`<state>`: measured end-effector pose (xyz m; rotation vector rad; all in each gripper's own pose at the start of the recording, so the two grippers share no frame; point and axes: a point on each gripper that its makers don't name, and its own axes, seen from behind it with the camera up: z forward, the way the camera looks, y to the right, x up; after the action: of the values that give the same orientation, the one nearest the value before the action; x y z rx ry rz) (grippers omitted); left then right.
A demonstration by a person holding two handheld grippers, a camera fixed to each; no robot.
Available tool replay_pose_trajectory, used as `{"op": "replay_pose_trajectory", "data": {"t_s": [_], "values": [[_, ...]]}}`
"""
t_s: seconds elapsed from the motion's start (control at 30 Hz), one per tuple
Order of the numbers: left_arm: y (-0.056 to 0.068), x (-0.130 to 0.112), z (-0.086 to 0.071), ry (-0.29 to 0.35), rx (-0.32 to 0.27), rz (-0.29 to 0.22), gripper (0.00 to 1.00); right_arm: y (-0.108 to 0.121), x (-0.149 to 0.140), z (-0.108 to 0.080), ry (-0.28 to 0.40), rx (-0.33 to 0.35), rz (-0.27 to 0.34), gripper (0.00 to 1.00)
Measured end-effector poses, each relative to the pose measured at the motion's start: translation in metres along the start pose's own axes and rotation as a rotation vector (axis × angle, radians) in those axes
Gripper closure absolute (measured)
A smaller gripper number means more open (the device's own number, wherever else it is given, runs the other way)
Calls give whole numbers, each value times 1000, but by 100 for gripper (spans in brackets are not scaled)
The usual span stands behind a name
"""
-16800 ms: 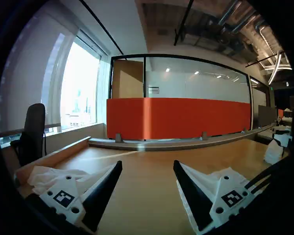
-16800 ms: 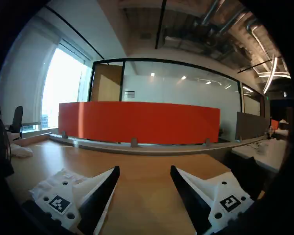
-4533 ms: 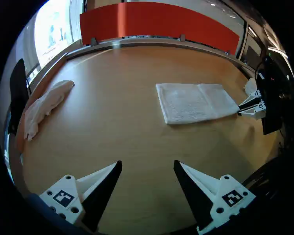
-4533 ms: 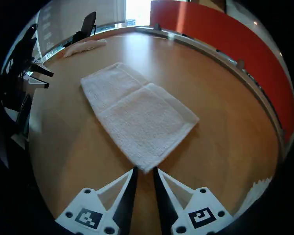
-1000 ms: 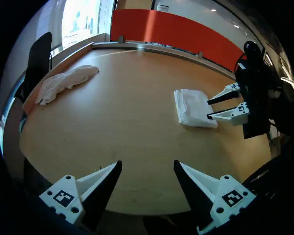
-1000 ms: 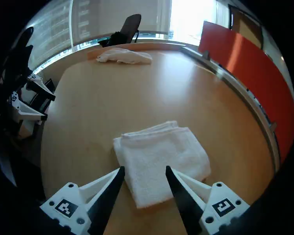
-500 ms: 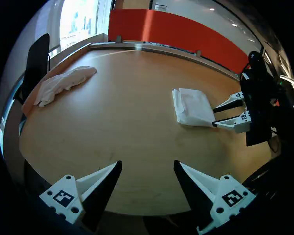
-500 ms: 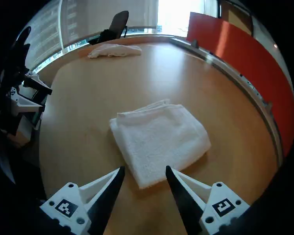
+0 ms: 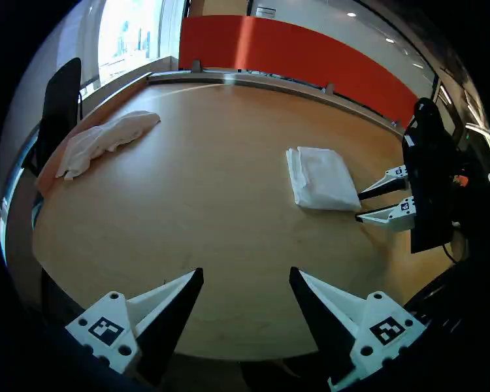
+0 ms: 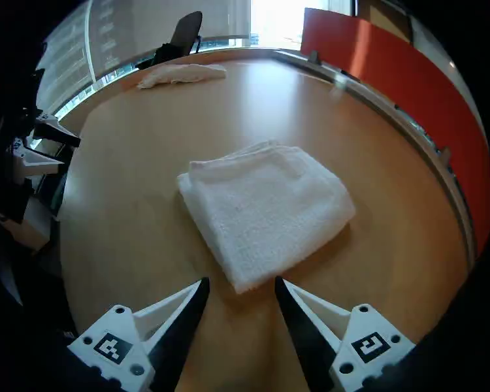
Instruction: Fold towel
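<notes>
A white towel (image 10: 266, 208) lies folded into a thick rectangle on the wooden table (image 10: 147, 163). My right gripper (image 10: 242, 287) is open just short of the towel's near corner, with nothing between its fingers. In the left gripper view the same folded towel (image 9: 318, 178) rests at the right of the table, and the right gripper (image 9: 357, 208) shows beside it, held by a dark-sleeved arm. My left gripper (image 9: 245, 277) is open over the table's near edge, far from the towel. It also appears at the left of the right gripper view (image 10: 67, 155).
A second, crumpled white towel (image 9: 102, 140) lies at the table's far left edge; the right gripper view has it too (image 10: 178, 74). A black chair (image 9: 57, 111) stands behind it. An orange divider (image 9: 297, 55) runs along the table's far side. Bare wood (image 9: 199, 189) stretches between the towels.
My right gripper has drawn back from the folded towel, so the towel now lies just beyond its open fingertips. The left gripper has hardly moved.
</notes>
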<state>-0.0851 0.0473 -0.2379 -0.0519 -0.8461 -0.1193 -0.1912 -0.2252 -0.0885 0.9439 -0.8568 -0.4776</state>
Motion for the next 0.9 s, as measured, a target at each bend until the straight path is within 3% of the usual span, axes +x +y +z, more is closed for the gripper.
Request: {"op": "replay_pose_trajectory", "data": {"t_s": [0.23, 0.63, 0.9], "values": [[0, 0, -1, 0, 0, 4, 2, 1, -2, 3, -3, -10, 28, 41], [2, 0, -1, 0, -4, 8, 2, 2, -3, 4, 7, -25, 64, 91], [3, 1, -1, 2, -14, 6, 2, 8, 0, -3, 16, -41, 71, 95]]}}
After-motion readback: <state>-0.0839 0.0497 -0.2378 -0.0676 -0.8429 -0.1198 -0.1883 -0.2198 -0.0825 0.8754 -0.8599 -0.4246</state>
